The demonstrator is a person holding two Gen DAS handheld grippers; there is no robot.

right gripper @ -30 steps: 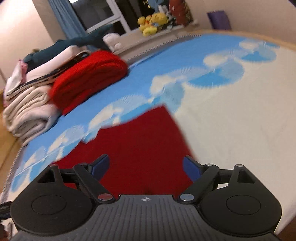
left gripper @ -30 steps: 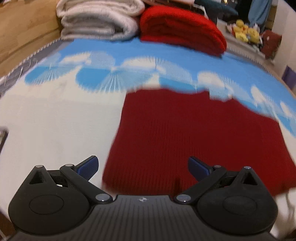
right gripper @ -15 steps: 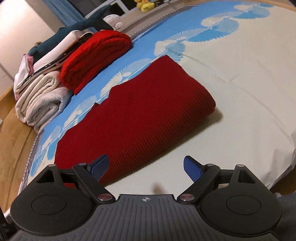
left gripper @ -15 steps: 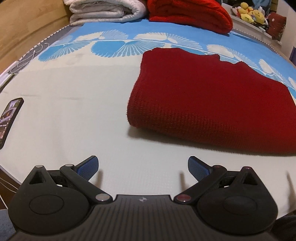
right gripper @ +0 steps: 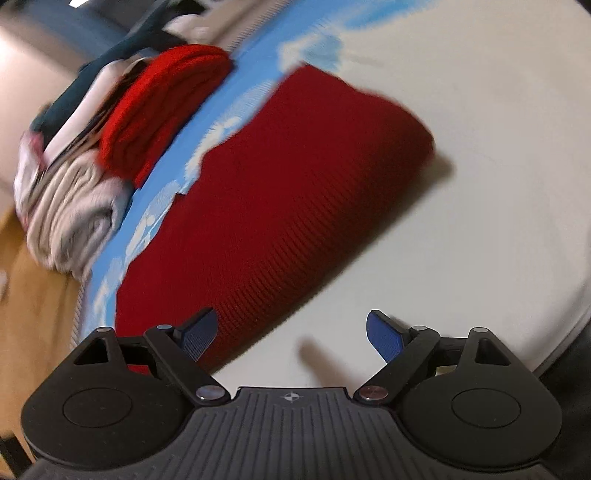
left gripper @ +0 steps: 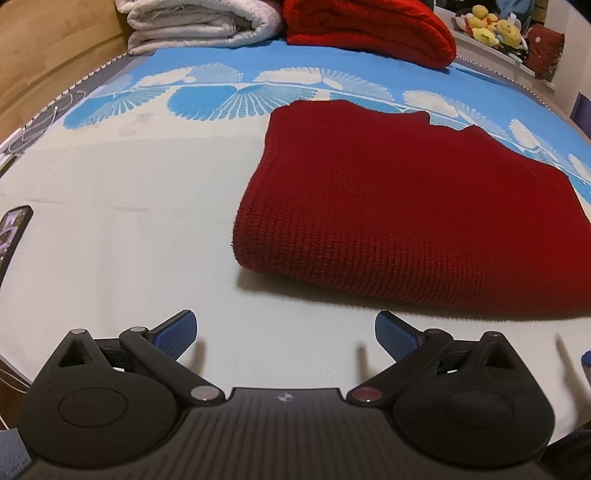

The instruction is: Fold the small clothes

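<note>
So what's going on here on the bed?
A person is folding small clothes with a handheld tool in each hand. A dark red knit sweater lies folded on the bedsheet. The left tool and right tool are both open and empty, just short of its near edge. Other folded items are stacked behind.

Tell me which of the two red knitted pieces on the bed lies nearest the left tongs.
The dark red knit, folded flat on the cream part of the bedspread just ahead of the open left tongs. The brighter red bundle sits far back beside the white blanket.
</note>
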